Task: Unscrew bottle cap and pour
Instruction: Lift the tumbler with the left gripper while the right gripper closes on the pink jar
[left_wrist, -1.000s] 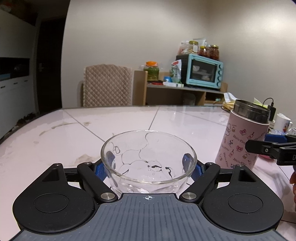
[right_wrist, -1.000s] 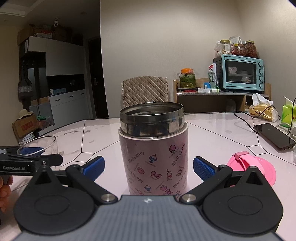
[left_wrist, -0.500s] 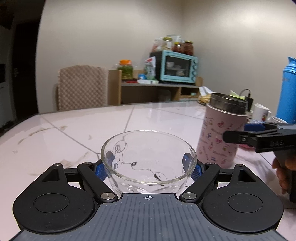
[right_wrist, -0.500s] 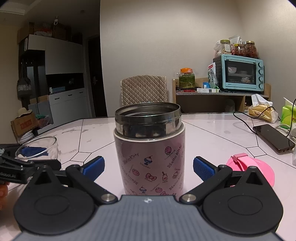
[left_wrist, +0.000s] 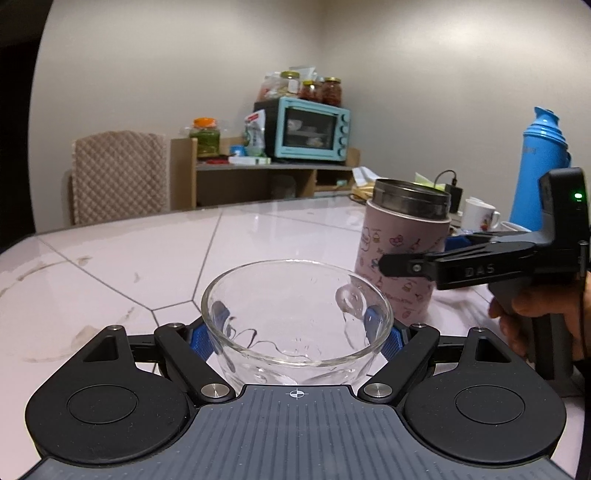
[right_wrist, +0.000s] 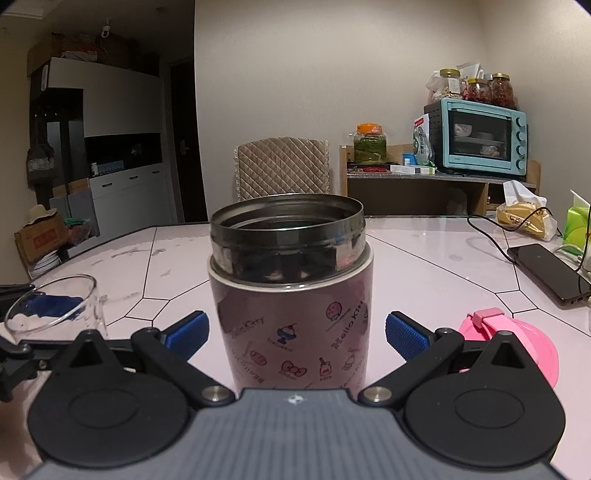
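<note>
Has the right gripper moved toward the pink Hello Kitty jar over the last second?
Yes. In its own view the right gripper has closed in: the jar looms larger against the toaster oven, between open pads.

Bottle (right_wrist: 291, 295): pink, cartoon-printed, steel neck; upright, uncapped.
Cap (right_wrist: 517, 345): pink, flat on the tabletop, right of the bottle, apart from it.
Bowl (left_wrist: 295, 321): clear glass, upright, left of the bottle, near it.

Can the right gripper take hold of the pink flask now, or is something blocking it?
Probably yes: the pink flask stands upright between the open right gripper fingers, with nothing between.
</note>
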